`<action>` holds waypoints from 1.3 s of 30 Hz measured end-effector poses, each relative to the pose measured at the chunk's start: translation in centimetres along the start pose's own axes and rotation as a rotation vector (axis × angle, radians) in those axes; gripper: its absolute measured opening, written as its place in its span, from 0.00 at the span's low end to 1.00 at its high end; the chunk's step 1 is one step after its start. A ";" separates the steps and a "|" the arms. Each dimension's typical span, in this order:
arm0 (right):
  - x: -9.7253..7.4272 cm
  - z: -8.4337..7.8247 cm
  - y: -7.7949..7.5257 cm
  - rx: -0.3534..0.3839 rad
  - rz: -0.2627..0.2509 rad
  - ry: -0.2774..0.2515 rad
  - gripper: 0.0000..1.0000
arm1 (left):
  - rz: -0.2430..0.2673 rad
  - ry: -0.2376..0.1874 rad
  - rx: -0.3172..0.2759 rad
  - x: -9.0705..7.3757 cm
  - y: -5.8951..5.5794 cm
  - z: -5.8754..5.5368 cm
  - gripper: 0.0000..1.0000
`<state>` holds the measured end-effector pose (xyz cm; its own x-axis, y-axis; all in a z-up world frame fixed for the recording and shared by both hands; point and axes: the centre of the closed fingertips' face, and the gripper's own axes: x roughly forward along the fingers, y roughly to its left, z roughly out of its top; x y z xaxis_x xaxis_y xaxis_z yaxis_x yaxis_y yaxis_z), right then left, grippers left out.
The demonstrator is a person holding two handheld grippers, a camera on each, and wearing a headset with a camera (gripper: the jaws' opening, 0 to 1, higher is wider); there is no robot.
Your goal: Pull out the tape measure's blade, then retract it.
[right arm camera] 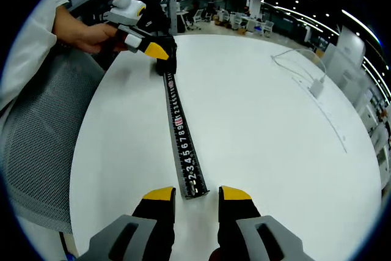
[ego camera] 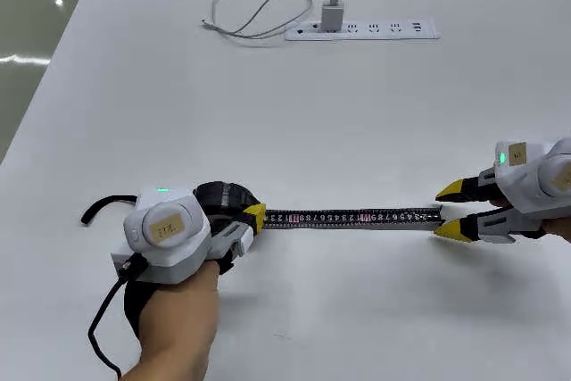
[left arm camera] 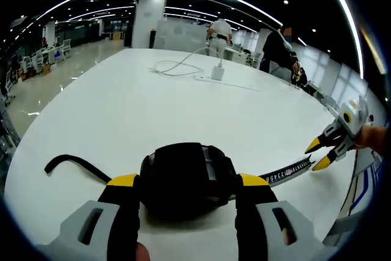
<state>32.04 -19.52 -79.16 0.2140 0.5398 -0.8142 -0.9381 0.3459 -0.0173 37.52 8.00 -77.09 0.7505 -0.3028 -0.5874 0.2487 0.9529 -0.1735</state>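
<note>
1. One tape measure (ego camera: 227, 198), one white power strip (ego camera: 366, 29) and two claws shared the smooth white tabletop (ego camera: 312, 122).
2. The tape measure's round black case sat at the head view's lower left; its flat numbered blade (ego camera: 357, 218) ran rightward.
3. The left claw (left arm camera: 188, 181) pinched the case; the right claw (right arm camera: 197, 194) stood spread, tips flanking the blade's end.

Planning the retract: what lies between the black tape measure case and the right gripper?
The black numbered blade, flat on the white table; head view shows it.
</note>
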 end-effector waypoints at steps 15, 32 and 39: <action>0.6 0.1 0.3 -0.029 0.039 0.002 0.16 | -0.001 0.011 0.008 0.0 0.0 0.0 0.59; 0.8 0.0 0.2 -0.075 0.054 0.027 0.12 | -0.004 0.013 0.010 0.0 0.0 0.0 0.58; 0.9 -0.3 0.3 -0.159 0.077 0.100 0.11 | -0.005 0.017 0.009 0.0 0.0 0.0 0.58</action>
<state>31.91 -19.12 -80.08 0.1195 0.4787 -0.8698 -0.9835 0.1769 -0.0378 37.51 8.01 -77.14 0.7388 -0.3076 -0.5997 0.2582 0.9511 -0.1698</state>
